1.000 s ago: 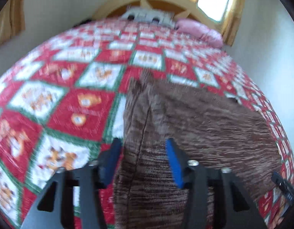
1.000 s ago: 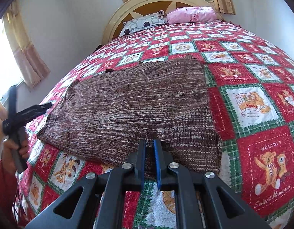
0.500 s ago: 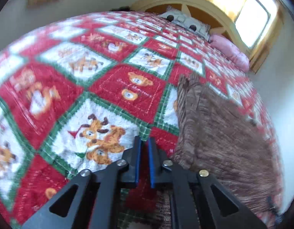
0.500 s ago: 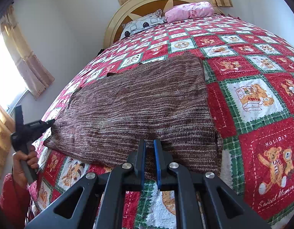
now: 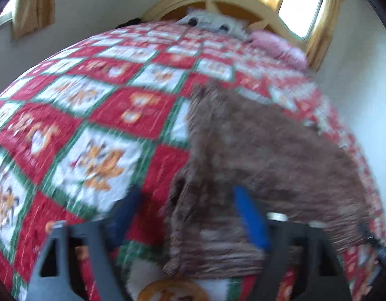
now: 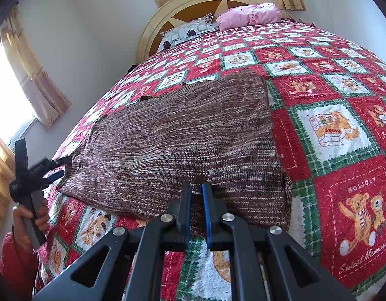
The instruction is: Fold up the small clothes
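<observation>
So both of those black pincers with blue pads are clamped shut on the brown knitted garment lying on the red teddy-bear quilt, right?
Not both. The left wrist view shows the left gripper open, its jaws having just widened astride the brown knitted garment's edge. The right gripper is shut on it, on the red teddy-bear quilt.

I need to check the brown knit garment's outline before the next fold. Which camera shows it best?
The right wrist view: the brown knit garment is sharp there, lying flat on the quilt with nearly its whole outline visible. The left wrist view is motion-blurred and shows mainly one end, partly behind the left gripper.
</observation>
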A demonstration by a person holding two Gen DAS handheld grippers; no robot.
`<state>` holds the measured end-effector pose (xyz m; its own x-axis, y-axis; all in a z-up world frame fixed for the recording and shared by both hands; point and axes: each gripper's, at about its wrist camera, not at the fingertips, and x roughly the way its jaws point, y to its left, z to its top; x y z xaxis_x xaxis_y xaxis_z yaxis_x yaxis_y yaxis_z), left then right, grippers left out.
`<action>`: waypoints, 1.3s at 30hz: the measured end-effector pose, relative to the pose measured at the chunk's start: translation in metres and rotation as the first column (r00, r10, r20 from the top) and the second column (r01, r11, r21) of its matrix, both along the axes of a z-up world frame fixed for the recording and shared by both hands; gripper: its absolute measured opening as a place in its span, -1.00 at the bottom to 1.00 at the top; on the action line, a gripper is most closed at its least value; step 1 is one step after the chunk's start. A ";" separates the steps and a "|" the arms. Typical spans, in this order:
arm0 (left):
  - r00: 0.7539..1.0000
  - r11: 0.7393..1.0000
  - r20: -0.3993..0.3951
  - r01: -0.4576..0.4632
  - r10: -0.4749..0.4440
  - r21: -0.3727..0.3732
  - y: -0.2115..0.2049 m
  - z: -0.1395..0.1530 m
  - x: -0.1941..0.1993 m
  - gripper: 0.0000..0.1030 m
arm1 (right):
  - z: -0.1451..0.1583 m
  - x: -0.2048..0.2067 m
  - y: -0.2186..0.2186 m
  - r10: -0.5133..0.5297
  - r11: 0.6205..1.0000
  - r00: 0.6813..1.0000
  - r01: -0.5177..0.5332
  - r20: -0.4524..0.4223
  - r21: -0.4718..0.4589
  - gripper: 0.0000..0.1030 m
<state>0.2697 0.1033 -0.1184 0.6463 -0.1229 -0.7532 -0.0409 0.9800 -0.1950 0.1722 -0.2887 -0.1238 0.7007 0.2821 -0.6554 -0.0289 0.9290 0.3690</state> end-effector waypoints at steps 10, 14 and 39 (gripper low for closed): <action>0.998 0.985 0.066 0.004 0.007 -0.173 0.027 0.002 -0.029 -0.89 | 0.000 -0.001 -0.001 -0.002 1.000 1.000 0.002 0.003 0.013 -0.83; 0.986 0.981 0.155 0.095 -0.069 -0.167 0.017 0.013 -0.044 -0.89 | 0.000 -0.001 -0.001 -0.002 1.000 1.000 0.002 0.004 0.014 -0.83; 1.000 0.967 0.018 -0.003 0.007 -0.255 0.023 0.020 0.004 0.68 | 0.001 -0.003 0.000 -0.006 1.000 1.000 0.006 0.009 0.008 -0.83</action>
